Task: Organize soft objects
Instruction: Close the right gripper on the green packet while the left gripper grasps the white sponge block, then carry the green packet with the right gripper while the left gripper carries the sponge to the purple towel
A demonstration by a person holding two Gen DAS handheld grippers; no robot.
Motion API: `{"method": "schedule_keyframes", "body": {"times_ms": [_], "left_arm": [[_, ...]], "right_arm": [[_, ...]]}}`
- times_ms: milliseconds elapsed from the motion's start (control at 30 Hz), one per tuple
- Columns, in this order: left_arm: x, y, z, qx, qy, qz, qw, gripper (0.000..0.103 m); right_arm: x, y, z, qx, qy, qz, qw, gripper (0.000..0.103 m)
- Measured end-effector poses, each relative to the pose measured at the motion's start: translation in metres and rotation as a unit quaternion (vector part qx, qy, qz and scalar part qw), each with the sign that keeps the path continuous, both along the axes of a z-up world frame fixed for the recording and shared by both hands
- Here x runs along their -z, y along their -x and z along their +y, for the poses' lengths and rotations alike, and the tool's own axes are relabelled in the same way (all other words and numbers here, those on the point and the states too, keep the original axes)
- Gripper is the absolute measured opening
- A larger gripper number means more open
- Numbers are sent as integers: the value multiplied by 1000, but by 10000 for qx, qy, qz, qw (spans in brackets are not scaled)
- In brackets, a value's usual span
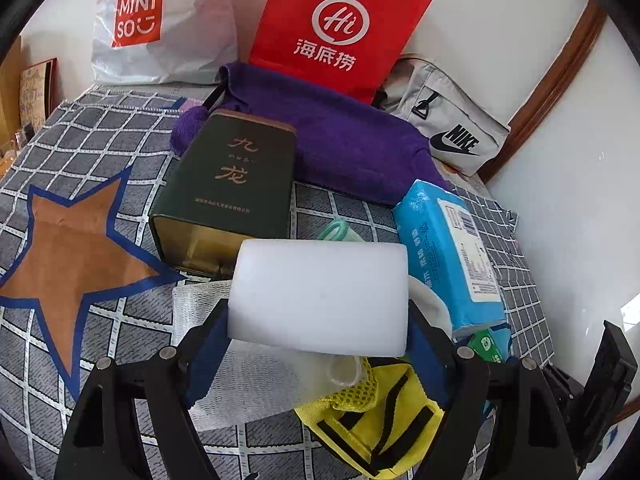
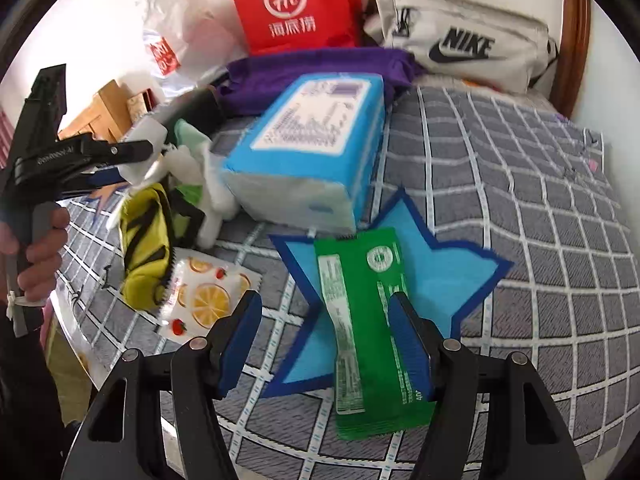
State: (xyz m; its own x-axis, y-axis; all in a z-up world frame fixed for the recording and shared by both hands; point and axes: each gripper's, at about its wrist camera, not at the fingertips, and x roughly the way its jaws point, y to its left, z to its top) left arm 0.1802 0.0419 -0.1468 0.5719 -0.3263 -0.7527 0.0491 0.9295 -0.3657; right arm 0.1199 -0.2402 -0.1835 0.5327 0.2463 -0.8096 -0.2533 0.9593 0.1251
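Note:
My left gripper point(image 1: 318, 344) is shut on a white sponge block point(image 1: 320, 296) and holds it above a pile of soft items: a yellow mesh cloth point(image 1: 372, 420), a white mesh cloth point(image 1: 240, 380) and a blue tissue pack point(image 1: 448, 256). My right gripper point(image 2: 328, 344) is open over a green packet point(image 2: 368, 340) that lies on a light blue star patch point(image 2: 452, 276). In the right wrist view the left gripper point(image 2: 136, 160) shows at the left, and the tissue pack point(image 2: 312, 148) lies beyond the packet.
A dark green tin box point(image 1: 228, 188) and a purple towel point(image 1: 352, 140) lie on the checked bedspread point(image 1: 100, 128). A brown star patch point(image 1: 72, 248) is at left. A red bag point(image 1: 340, 24), a Miniso bag point(image 1: 160, 20) and a Nike pouch point(image 1: 452, 120) stand behind. A fruit-print packet point(image 2: 208, 292) lies near the bed edge.

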Motion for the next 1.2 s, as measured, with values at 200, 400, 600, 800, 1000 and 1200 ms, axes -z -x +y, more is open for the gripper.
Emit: {"method": "schedule_keyframes", "body": {"times_ms": [200,400,600,800,1000,1200], "left_arm": [[-19,15,9,-50,-138,-178,9997,80],[-18,29,24,-258,-180,-75,9995,80],[-11,37,35,-575,-728,100,9956,80],[-7,42,48,-727,-817,209,9938,80],[-13,40,57,-776,-746,227,9939,80],[-33,32,58,-751,-739,67,9944,80]], "right_arm": [[8,-7,-19,408,265,68,9988,67],[23,-3,-15,412,311,118,9986,70],[24,8,6,325,679,-69,9971,49],[17,4,7,430,526,79,9977,37],[-8,10,10,253,25,13,9997,36],[-40,13,15,177,-254,-223,9993,36]]}}
